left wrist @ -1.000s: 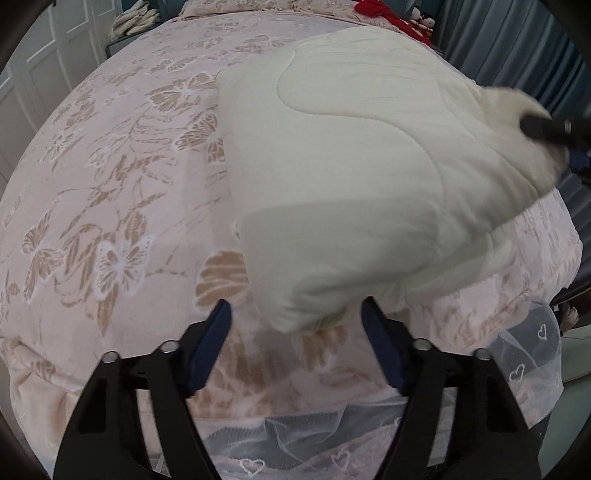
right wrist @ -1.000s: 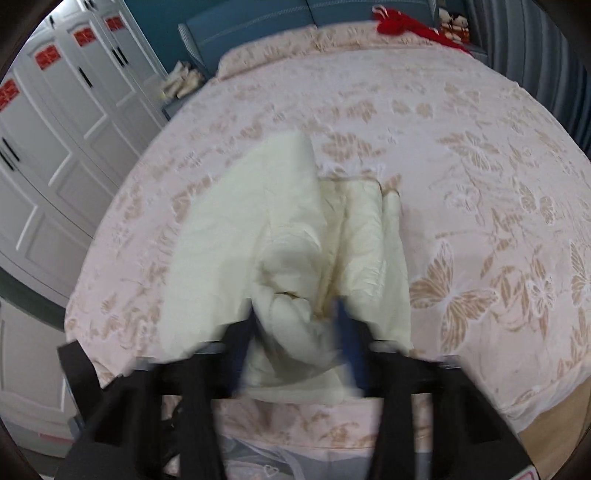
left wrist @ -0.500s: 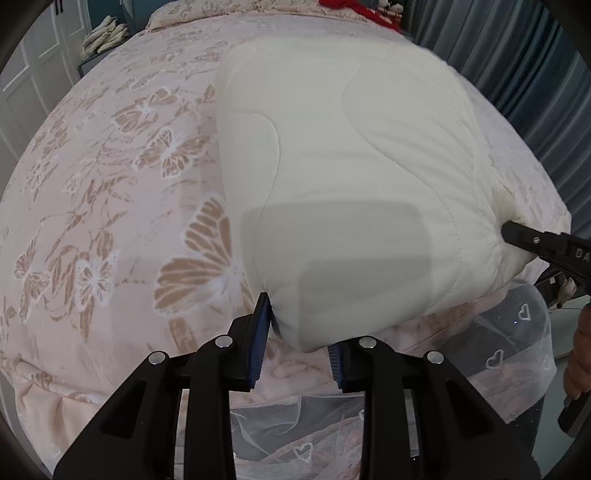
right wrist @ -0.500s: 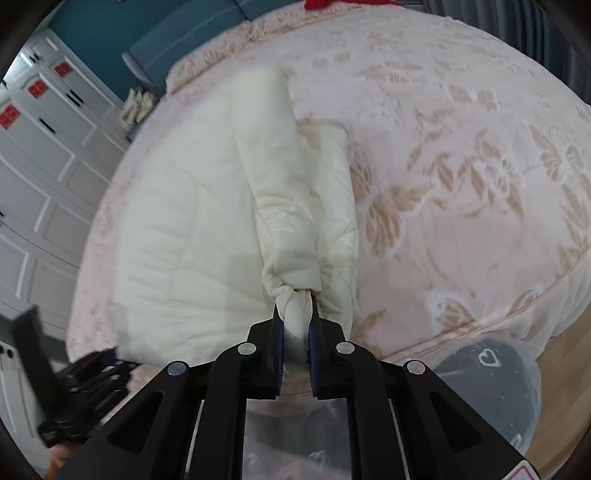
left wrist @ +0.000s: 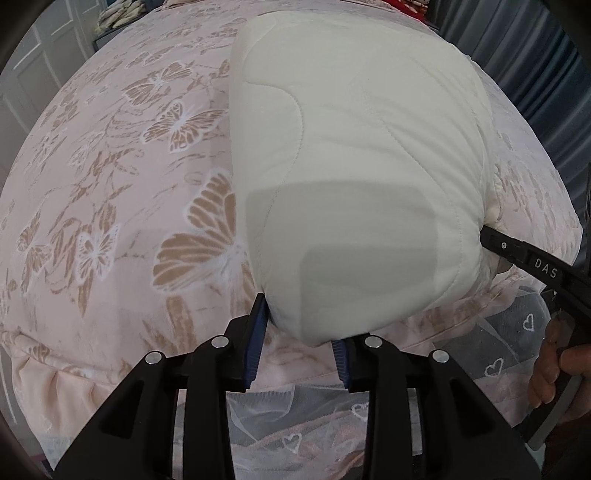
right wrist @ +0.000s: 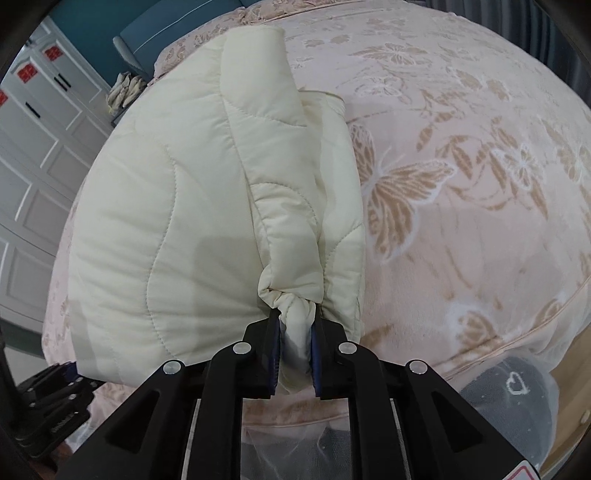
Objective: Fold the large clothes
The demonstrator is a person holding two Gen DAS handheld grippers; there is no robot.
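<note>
A cream quilted jacket [left wrist: 354,173] lies folded on the pink butterfly-print bed [left wrist: 122,192]. My left gripper [left wrist: 301,332] is shut on the jacket's near left corner at the bed's front edge. My right gripper [right wrist: 294,343] is shut on a bunched fold of the jacket [right wrist: 207,206] at its near right corner. The right gripper also shows in the left wrist view [left wrist: 532,262], against the jacket's right edge. The left gripper shows at the lower left of the right wrist view [right wrist: 55,391].
White lace trim with heart shapes [left wrist: 491,365] hangs below the bed's front edge. White wardrobe doors [right wrist: 33,147] stand to the left and grey curtains [left wrist: 532,48] to the right. A blue headboard [right wrist: 151,33] is at the far end.
My left gripper closed in from open and apart onto the jacket's near corner. My right gripper pulled its bunched corner toward the front edge, and the jacket now lies flatter and nearer.
</note>
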